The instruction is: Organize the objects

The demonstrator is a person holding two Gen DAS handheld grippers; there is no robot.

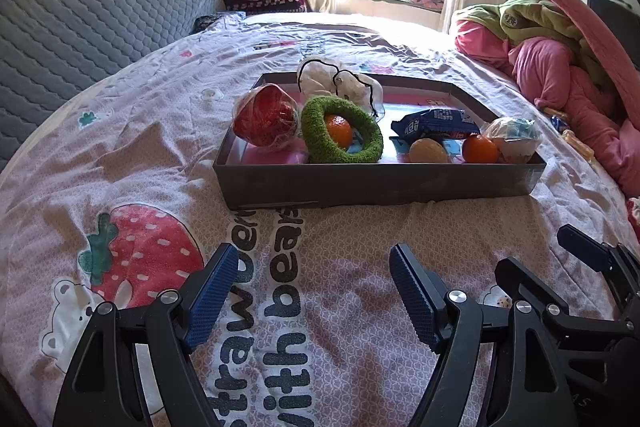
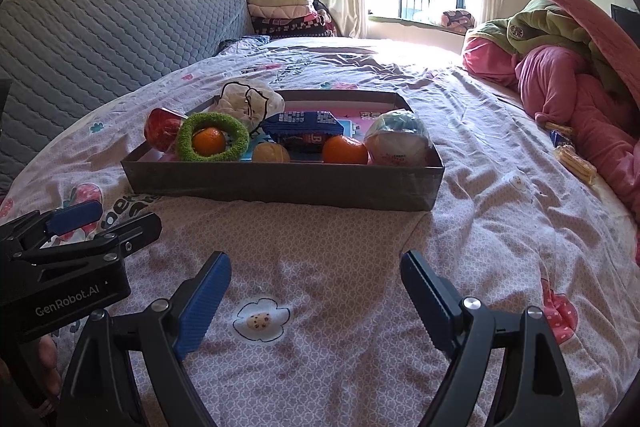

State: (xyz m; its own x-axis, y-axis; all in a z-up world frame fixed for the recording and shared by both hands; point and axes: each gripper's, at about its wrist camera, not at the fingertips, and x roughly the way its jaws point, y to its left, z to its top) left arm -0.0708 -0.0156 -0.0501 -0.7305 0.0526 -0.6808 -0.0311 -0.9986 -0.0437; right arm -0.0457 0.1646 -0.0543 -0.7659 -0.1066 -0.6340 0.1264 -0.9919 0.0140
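A dark shallow box (image 1: 380, 183) (image 2: 280, 183) sits on the bed ahead of both grippers. In it lie a red wrapped ball (image 1: 266, 121), a green fuzzy ring (image 1: 342, 143) with an orange (image 1: 339, 129) inside it, a white pouch (image 1: 340, 83), a blue snack packet (image 1: 436, 123), a walnut (image 1: 428, 151), a second orange (image 1: 479, 148) and a wrapped cup (image 1: 514, 139). My left gripper (image 1: 314, 263) is open and empty above the sheet, short of the box. My right gripper (image 2: 316, 267) is open and empty, beside it.
The bed has a pink strawberry-print sheet (image 2: 360, 247). A grey quilted headboard (image 1: 88, 19) is at the left. Pink and green bedding (image 1: 560, 59) is piled at the right, with small snack packets (image 2: 574, 157) beside it.
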